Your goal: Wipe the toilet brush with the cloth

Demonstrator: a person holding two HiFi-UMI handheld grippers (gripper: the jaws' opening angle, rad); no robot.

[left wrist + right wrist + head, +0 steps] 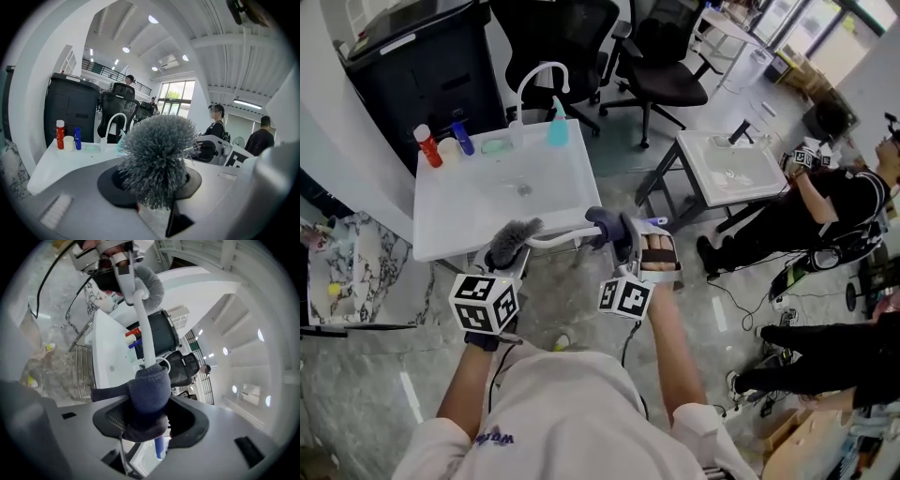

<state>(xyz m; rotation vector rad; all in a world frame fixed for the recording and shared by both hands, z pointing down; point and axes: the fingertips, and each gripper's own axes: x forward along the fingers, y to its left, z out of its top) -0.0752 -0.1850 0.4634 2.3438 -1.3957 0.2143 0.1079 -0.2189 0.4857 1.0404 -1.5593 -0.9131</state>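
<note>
The toilet brush lies level in front of me in the head view, its grey bristle head [514,238] to the left and its white handle [562,238] running right. My left gripper [508,258] is shut on the brush just below the head. In the left gripper view the bristles [157,157] fill the space between the jaws of the left gripper [154,187]. A dark blue cloth [606,223] is wrapped round the handle inside my right gripper [617,239]. In the right gripper view the cloth [149,392] sits between the jaws of the right gripper [150,418], which stands open, with a dark gap at the cloth's right side.
A white sink table [450,230] stands just beyond the brush, with a curved tap [542,75], a red bottle [428,146] and a blue bottle [463,137] at its back. Behind are a black cabinet [422,66] and office chairs [666,66]. A second sink table [741,173] and a seated person [839,202] are at the right.
</note>
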